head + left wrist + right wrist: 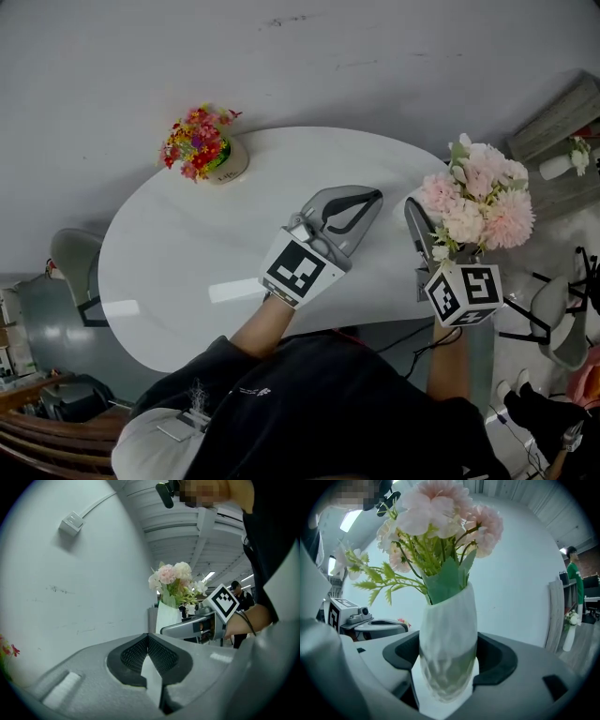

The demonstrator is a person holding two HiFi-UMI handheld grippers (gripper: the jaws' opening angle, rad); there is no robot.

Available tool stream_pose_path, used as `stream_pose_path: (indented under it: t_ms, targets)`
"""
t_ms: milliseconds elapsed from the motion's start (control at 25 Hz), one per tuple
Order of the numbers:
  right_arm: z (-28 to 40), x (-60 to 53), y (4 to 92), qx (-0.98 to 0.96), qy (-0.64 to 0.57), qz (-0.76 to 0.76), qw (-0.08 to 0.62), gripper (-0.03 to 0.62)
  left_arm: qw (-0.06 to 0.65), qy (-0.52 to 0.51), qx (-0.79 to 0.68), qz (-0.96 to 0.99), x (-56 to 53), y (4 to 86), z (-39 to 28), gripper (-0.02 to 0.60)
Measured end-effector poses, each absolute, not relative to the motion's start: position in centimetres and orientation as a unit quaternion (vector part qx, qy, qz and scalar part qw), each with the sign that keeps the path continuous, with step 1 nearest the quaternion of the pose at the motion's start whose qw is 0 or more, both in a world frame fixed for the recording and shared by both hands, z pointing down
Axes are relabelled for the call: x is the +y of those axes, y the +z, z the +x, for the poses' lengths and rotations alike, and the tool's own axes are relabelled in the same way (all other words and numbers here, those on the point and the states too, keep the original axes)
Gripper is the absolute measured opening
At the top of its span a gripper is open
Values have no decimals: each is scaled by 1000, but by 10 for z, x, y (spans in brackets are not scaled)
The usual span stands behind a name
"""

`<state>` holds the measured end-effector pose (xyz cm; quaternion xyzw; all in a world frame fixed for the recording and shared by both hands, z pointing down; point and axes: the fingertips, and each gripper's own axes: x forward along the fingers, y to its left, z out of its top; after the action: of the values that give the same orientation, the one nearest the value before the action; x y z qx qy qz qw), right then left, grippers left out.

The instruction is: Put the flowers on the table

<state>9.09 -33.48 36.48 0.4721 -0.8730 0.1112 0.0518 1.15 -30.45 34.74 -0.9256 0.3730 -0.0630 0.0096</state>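
Note:
A bouquet of pink flowers (478, 199) stands in a white ribbed vase (449, 644), and my right gripper (449, 660) is shut on the vase's body. In the head view the right gripper (424, 230) holds it upright at the right end of the white oval table (187, 262); the blooms hide the vase there. My left gripper (370, 199) hovers over the table's middle, shut with nothing between its pads (136, 653). From the left gripper view the bouquet (171, 576) and the right gripper (194, 626) show to the right.
A small pot of red and yellow flowers (202, 145) sits at the table's far left edge. A grey chair (75, 258) stands left of the table and another chair (562, 319) at the right. A person in green (574, 581) stands far off.

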Motion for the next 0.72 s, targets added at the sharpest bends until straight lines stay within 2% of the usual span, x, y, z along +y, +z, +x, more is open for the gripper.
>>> stream_pose_path:
  t_ms: [720]
  targets:
    - [75, -378, 379, -873, 114, 471, 62, 360, 2, -62, 388, -920, -346, 360, -5, 5]
